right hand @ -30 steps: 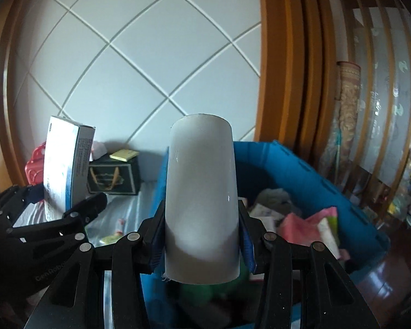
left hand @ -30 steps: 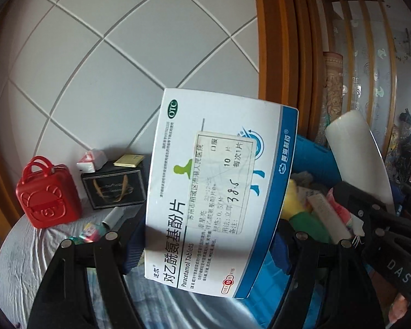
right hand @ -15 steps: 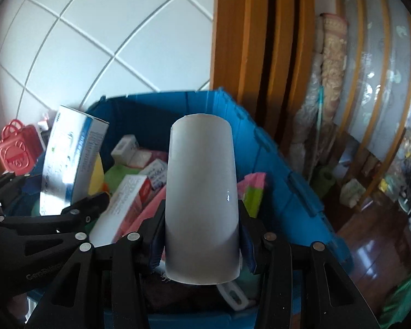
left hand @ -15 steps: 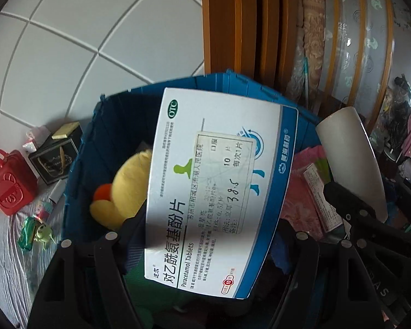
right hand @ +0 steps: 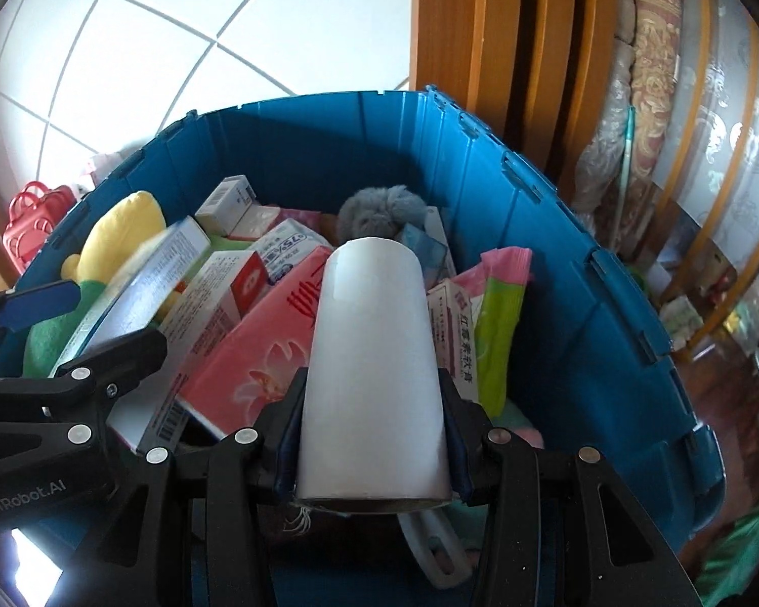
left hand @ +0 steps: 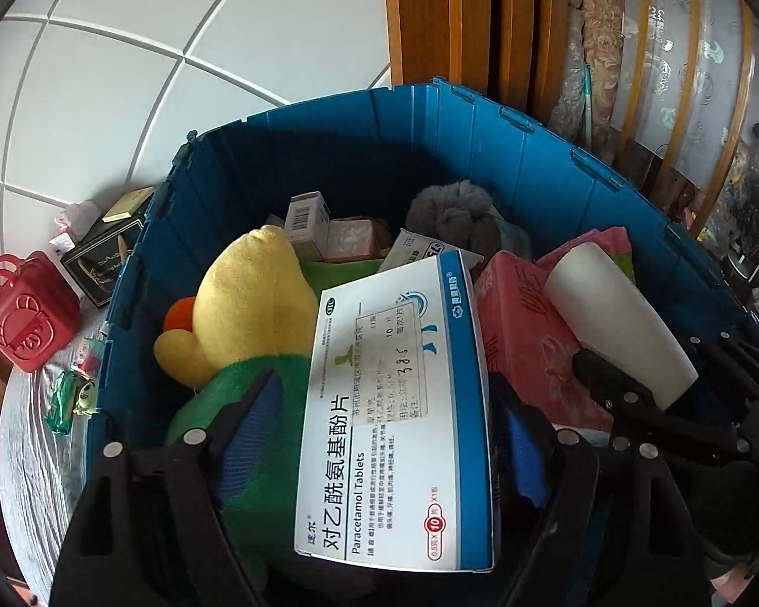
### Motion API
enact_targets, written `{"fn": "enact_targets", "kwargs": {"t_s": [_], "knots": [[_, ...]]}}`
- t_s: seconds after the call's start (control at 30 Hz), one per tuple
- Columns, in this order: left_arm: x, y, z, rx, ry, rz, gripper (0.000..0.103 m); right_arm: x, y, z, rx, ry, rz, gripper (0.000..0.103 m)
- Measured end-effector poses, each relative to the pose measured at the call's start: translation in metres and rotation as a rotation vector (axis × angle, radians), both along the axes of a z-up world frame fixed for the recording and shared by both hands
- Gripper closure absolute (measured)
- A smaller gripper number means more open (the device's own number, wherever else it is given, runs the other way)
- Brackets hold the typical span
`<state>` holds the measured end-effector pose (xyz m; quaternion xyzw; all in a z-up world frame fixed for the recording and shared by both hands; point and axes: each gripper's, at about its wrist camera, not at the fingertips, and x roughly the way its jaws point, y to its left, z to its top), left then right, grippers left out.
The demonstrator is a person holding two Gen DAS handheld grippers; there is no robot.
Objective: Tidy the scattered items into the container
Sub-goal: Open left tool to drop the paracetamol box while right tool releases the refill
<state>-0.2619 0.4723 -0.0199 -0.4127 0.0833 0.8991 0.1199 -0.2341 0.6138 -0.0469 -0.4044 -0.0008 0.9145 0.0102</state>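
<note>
Our left gripper (left hand: 379, 435) has spread jaws around the light paracetamol box (left hand: 394, 420) (crushable card); right gripper (right hand: 374, 435) clamps the stiff white roll (right hand: 374, 369) mid-body over the blue bin (right hand: 556, 253)

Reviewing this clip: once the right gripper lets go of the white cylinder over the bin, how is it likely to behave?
The white cylinder looks smooth and glossy, so probably slippery in the right gripper. Being round, it would likely roll off the slanted pink tissue box. The blue bin walls should contain it.
</note>
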Motion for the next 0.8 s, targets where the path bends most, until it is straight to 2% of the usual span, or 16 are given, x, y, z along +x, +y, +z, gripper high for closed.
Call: {"fn": "enact_targets", "kwargs": {"t_s": [0.23, 0.3, 0.53, 0.6, 0.63, 0.73, 0.8], "knots": [[0.009, -0.001, -0.004, 0.02, -0.007, 0.005, 0.02, 0.008, 0.004, 0.003, -0.002, 0.015, 0.0, 0.051], [0.012, -0.003, -0.006, 0.025, -0.003, 0.009, 0.018, 0.013, 0.008, 0.007, 0.009, 0.027, -0.022, 0.036], [0.029, -0.006, -0.004, 0.036, 0.022, 0.012, 0.018, 0.036, 0.014, 0.023, -0.001, 0.083, -0.024, 0.028], [0.035, -0.006, -0.003, 0.042, 0.037, 0.012, 0.018, 0.043, 0.016, 0.028, 0.001, 0.099, -0.028, 0.021], [0.038, -0.006, -0.002, 0.049, 0.044, 0.012, 0.017, 0.047, 0.017, 0.031, 0.001, 0.107, -0.031, 0.021], [0.047, -0.007, 0.0, 0.067, 0.068, 0.016, 0.009, 0.059, 0.019, 0.037, 0.004, 0.132, -0.044, 0.016], [0.055, -0.009, 0.003, 0.074, 0.096, 0.018, 0.007, 0.068, 0.02, 0.042, 0.006, 0.155, -0.048, 0.004]]}}
